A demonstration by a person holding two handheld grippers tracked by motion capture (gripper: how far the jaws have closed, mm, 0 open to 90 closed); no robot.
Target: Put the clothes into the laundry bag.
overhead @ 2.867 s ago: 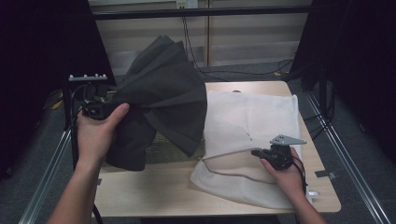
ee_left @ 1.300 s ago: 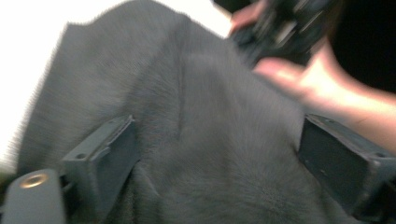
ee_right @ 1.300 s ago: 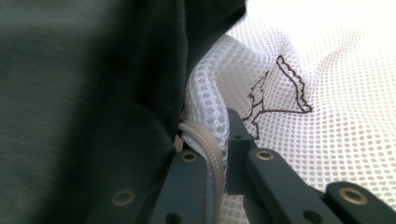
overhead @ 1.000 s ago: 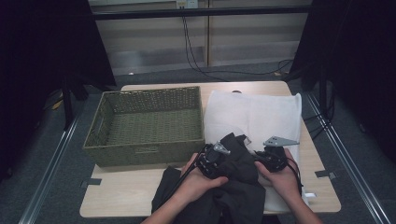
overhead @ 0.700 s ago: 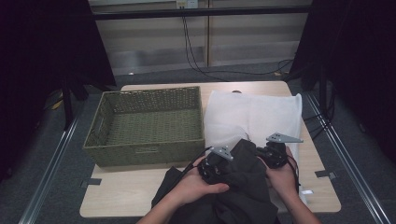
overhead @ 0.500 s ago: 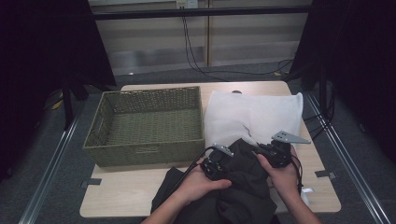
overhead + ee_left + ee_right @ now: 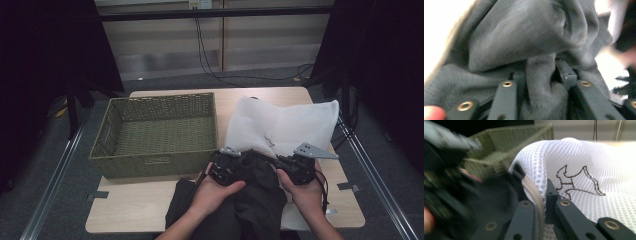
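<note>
Dark garment [image 7: 252, 192] lies bunched at the table's [image 7: 130, 210] near edge in the high view, between left gripper [image 7: 226, 167] and right gripper [image 7: 295, 167], overlapping the white mesh bag [image 7: 290, 125]; a wicker basket [image 7: 157, 132] stands left. Left gripper view: its jaws, just opening, still hold a grey fold [image 7: 539, 75]. Right gripper view: 2 jaws clamp the bag's rim [image 7: 534, 192].

A dark grey garment [image 7: 252, 192] of soft, fleecy cloth lies bunched at the near edge of the bench, its lower part hanging over that edge. Its upper end is gathered in thick folds [image 7: 529, 45] at the mouth of a white mesh bag [image 7: 285, 125]. The bag lies on the right half of the bench, puffed up, with a small dark outline of a dog [image 7: 576, 182] on its cloth and a pale corded rim [image 7: 534, 192] at its opening, lifted off the bench.
</note>
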